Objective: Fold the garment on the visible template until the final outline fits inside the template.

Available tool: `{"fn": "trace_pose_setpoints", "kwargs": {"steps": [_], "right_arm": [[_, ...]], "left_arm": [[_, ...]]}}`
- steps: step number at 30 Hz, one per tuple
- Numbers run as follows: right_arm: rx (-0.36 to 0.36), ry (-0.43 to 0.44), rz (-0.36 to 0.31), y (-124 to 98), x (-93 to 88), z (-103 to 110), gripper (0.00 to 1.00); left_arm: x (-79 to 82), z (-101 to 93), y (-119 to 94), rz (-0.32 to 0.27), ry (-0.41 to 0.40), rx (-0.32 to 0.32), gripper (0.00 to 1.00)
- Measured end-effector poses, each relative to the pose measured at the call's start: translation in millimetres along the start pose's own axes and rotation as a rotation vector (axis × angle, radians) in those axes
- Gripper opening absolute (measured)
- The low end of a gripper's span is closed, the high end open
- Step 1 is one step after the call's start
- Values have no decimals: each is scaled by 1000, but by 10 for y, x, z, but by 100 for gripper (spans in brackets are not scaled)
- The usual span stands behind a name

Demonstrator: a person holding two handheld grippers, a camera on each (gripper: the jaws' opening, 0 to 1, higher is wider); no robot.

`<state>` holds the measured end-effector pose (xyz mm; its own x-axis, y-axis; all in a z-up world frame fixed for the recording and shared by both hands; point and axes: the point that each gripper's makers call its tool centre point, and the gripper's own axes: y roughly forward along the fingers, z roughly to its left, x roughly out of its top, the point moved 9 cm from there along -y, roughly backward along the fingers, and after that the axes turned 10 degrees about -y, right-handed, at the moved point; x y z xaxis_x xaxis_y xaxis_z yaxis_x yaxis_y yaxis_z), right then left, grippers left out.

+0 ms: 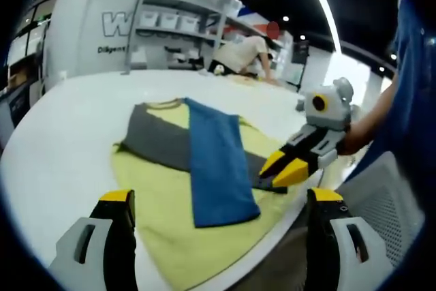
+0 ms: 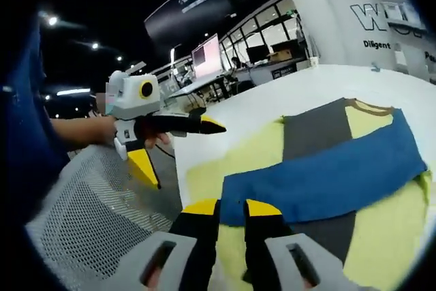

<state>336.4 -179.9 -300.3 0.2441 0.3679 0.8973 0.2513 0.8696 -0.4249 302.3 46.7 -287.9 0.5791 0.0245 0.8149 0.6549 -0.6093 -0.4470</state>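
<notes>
A grey garment (image 1: 160,141) with a tan collar lies on a yellow-green template sheet (image 1: 163,223). A blue part (image 1: 218,168) of the garment is folded over it as a long band. My left gripper (image 1: 221,197) stands wide open just short of the blue band's near end. My right gripper (image 1: 283,168) comes in from the right by the grey edge at the table rim. In the right gripper view the blue band (image 2: 327,172) crosses the grey cloth (image 2: 317,131). There my right gripper (image 2: 231,209) has its jaws close together, with no cloth seen between them. The left gripper (image 2: 178,146) shows spread open.
The white table (image 1: 75,134) curves round, with its edge close to both grippers. A mesh chair back (image 2: 88,216) stands beside the table, and a blue sleeve (image 1: 409,86) shows at the right. Shelves (image 1: 177,32) and a bent-over person (image 1: 245,56) are beyond the far side.
</notes>
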Motion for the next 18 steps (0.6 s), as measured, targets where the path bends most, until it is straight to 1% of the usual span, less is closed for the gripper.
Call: {"fn": "trace_pose_setpoints", "kwargs": {"steps": [2,5,6,7,8,10,11,14,15,16,17,18], "right_arm": [[-58,-58,10,-120,10,-151,9],[-159,-130,33,-308,7,-450,11],[-190,-154,59,-366,-7,-564,12],[-206,-172,71,-399,-20,-638,13],[-242,-195,81,-447,-53,-769,13],[-287,-255,122,-502,-64,-888,12],[-320,-280,131,-537,-62,-970,13],[-352,-307,135,-564,-78,-1078,12],[-379,-347,173,-590,-101,-1170,13],[-401,-363,187,-605,-79,-1209,13],[-412,-386,190,-610,-69,-1237,13],[-415,-387,192,-594,-79,-1296,13]], "left_arm": [[1,-1,1,-1,-4,0,99],[-1,5,0,-1,-6,0,99],[-3,9,-2,-1,-7,-1,99],[-3,10,-2,-1,-8,-1,99],[-4,12,-2,-1,-9,-1,99],[-10,17,-1,2,-12,1,99],[-10,17,-1,2,-13,1,99],[-6,17,0,0,-17,2,99],[-8,19,0,1,-18,4,99],[-11,22,1,2,-19,5,99],[-16,26,1,2,-20,5,99],[-19,28,1,3,-21,5,99]]}}
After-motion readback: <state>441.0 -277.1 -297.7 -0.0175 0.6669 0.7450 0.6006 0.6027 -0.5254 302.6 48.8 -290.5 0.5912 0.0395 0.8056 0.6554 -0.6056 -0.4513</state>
